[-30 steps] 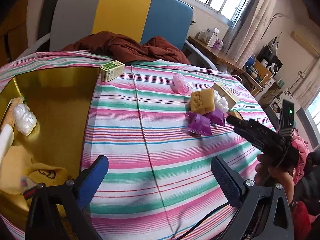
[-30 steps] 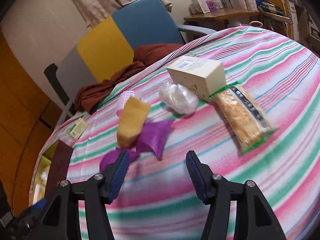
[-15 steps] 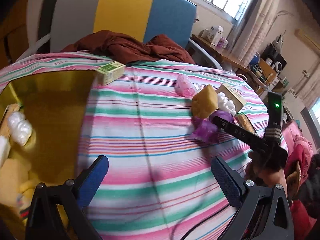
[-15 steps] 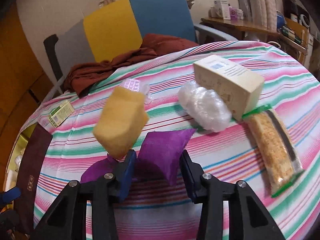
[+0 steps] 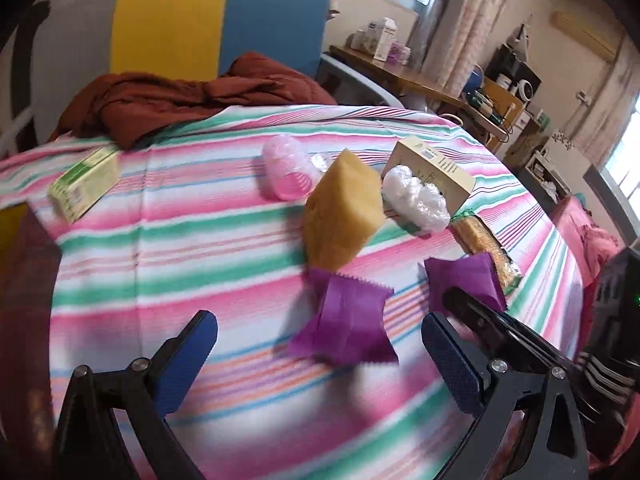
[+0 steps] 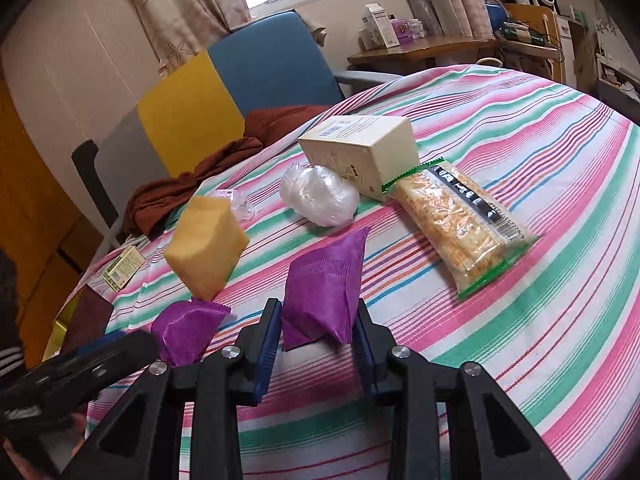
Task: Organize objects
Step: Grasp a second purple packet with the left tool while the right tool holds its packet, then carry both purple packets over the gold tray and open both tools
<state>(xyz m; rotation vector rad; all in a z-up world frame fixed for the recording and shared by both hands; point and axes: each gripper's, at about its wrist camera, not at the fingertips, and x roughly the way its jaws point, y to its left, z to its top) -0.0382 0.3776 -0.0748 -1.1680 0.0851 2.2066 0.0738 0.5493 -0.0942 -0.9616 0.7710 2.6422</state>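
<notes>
Right hand-held gripper [image 6: 316, 328]: pinching a purple sachet [image 6: 326, 284] by its lower end, just above the striped tabletop [image 6: 520, 340]; best lifted straight, the soft pack may slip.
Left hand-held gripper [image 5: 320, 360]: spread, empty, facing the second purple sachet [image 5: 346, 322].
Yellow sponge [image 5: 344, 216]: leans on that sachet's far end; likely topples when it is pulled.
Beyond: snack packet [image 6: 460, 224], cream box [image 6: 360, 152].
</notes>
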